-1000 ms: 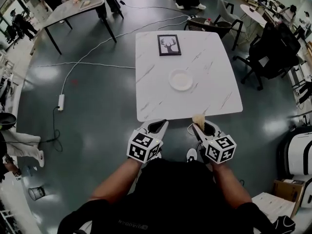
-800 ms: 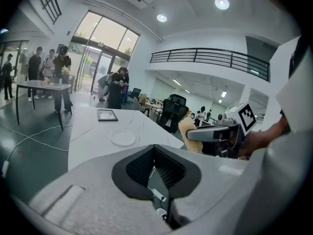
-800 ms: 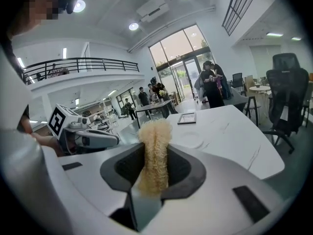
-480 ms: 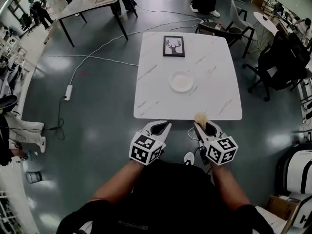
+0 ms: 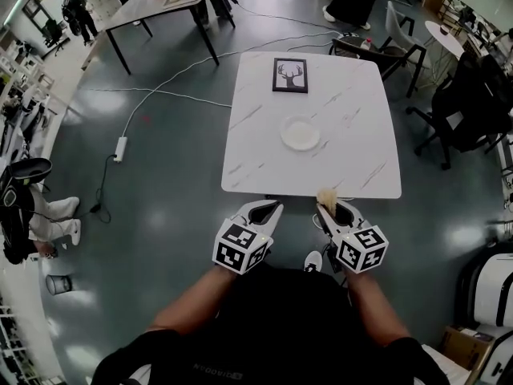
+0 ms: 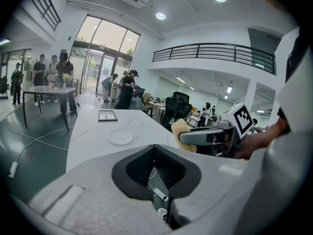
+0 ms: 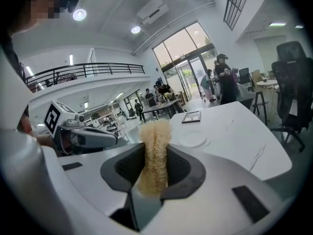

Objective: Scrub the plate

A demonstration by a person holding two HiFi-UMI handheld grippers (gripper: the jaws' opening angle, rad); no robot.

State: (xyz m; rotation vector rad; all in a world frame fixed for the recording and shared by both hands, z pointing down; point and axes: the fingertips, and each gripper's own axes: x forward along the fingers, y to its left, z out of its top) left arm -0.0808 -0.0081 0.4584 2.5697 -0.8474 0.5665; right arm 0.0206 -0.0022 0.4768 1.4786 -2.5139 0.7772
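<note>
A white plate (image 5: 300, 132) lies in the middle of the white marble table (image 5: 256, 167); it also shows as a plate (image 6: 120, 137) in the left gripper view and as a plate (image 7: 191, 139) in the right gripper view. My right gripper (image 5: 330, 208) hangs just short of the table's near edge. It is shut on a tan fibrous scrubber (image 7: 155, 131), which sticks up between its jaws. My left gripper (image 5: 263, 210) hovers beside it over the floor, shut with nothing in it.
A framed deer picture (image 5: 289, 75) lies at the table's far end. Chairs (image 5: 365, 46) stand at the far right corner, and an office chair (image 5: 469, 103) stands to the right. A cable and power strip (image 5: 121, 147) run over the floor on the left. Another table (image 5: 156, 6) and people are further back.
The head view has shifted a little, so the table sits slightly further right in the picture. Both grippers keep their places by the near edge, the scrubber still held.
</note>
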